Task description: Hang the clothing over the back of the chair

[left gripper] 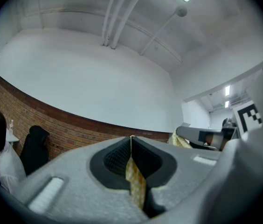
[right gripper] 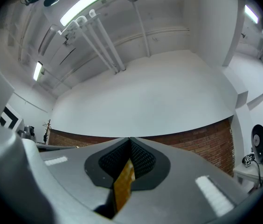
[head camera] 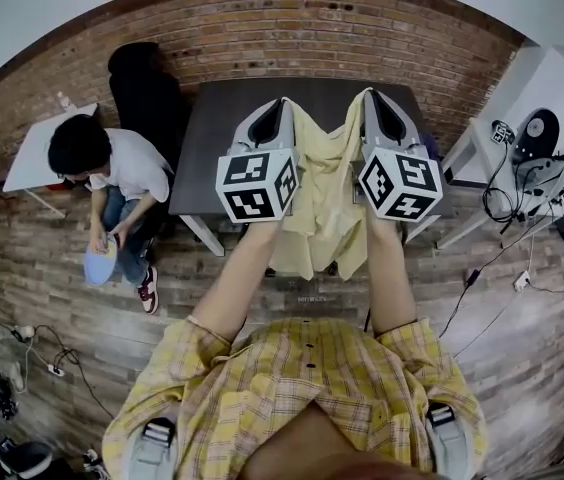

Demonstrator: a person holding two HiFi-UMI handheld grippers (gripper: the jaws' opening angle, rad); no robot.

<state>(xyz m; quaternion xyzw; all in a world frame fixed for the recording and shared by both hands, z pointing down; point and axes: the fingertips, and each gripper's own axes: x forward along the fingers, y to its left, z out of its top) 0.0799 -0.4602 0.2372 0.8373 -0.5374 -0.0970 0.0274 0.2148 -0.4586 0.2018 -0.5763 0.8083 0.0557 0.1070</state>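
In the head view a pale yellow garment (head camera: 327, 198) hangs between my two raised grippers, above a dark table (head camera: 212, 158). My left gripper (head camera: 284, 105) is shut on its left top edge and my right gripper (head camera: 367, 96) on its right top edge. Both point upward, away from me. A strip of yellow cloth (left gripper: 135, 181) is pinched in the left gripper (left gripper: 131, 139) in the left gripper view. The right gripper view shows the right gripper (right gripper: 130, 140) closed on yellow cloth (right gripper: 123, 185). I cannot pick out a chair; the garment hides what is below it.
A person (head camera: 112, 178) sits at the left beside a white table (head camera: 37, 153). A black shape (head camera: 147, 88) stands against the brick wall (head camera: 312, 28). At the right is a white desk (head camera: 482, 148) with equipment (head camera: 537, 138). Cables (head camera: 482, 268) trail over the wooden floor.
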